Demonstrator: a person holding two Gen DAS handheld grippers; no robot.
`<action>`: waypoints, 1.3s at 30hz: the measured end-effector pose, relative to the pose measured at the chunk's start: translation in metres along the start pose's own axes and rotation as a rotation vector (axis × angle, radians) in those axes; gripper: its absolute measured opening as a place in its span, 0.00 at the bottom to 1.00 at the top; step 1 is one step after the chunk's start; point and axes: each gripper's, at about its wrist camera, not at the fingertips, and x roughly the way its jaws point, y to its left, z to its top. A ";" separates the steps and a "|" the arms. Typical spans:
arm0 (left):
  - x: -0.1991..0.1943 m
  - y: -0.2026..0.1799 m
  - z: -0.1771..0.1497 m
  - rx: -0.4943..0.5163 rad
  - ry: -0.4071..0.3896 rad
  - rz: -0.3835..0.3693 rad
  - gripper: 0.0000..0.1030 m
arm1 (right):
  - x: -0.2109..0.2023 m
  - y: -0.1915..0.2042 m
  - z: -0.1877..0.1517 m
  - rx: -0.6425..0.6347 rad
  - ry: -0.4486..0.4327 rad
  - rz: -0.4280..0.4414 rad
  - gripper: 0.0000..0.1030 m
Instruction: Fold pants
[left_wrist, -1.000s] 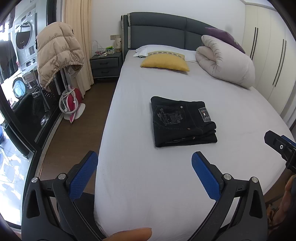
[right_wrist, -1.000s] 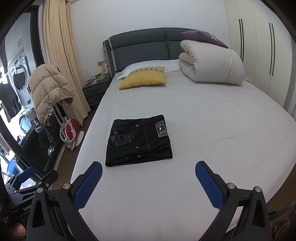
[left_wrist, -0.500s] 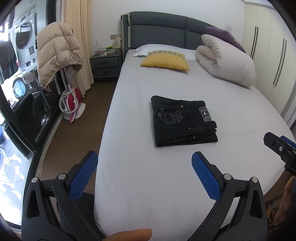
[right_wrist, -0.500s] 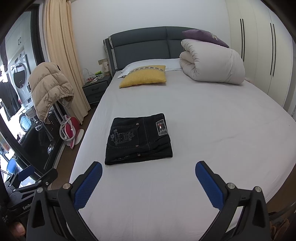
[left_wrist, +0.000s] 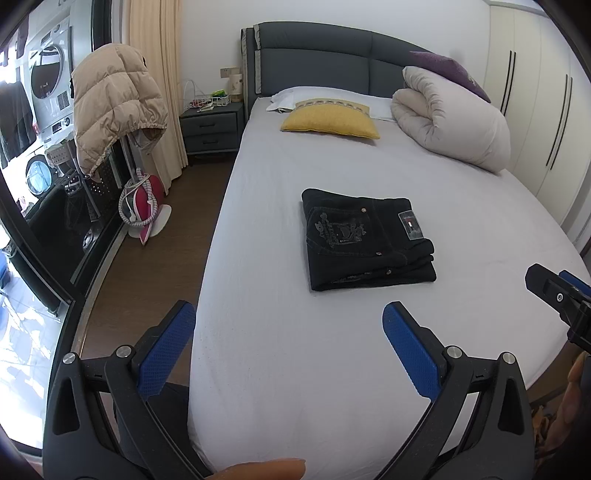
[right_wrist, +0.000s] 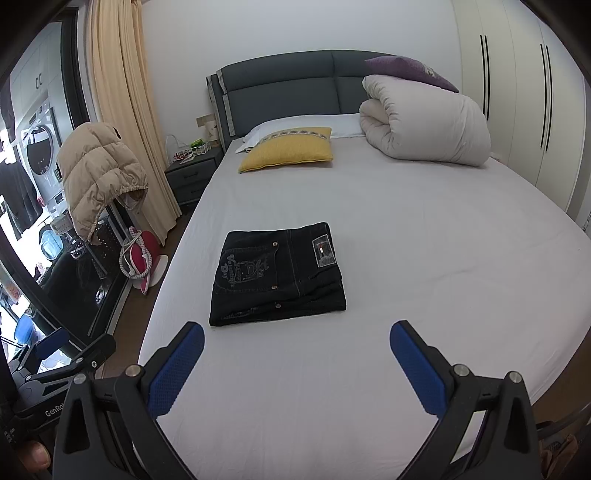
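Each hand-held gripper is built from matte black plastic arms with triangular cut-outs, and the left gripper (left_wrist: 288, 334) carries two fingers faced with bright blue pads (left_wrist: 166, 354) in a fine diamond-grid texture, pinned by round silver screws at the joints. The right gripper (right_wrist: 295, 354) is the same make, with blue pads (right_wrist: 415, 365), silver screws and black ribbed arms. Seen from the right wrist, the other tool's black body bears white lettering that starts "GenRo", the rest cut off, and a bare fingertip (left_wrist: 258, 469) shows at the bottom edge of the left view.
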 end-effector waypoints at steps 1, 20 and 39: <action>0.000 0.000 0.000 0.000 0.001 -0.001 1.00 | 0.000 0.000 0.001 -0.001 0.000 -0.001 1.00; 0.002 0.003 -0.002 0.001 0.005 -0.003 1.00 | 0.001 -0.002 -0.001 -0.002 0.005 0.000 1.00; 0.003 0.004 -0.001 0.005 0.006 -0.002 1.00 | 0.005 -0.003 -0.016 -0.021 0.015 -0.011 1.00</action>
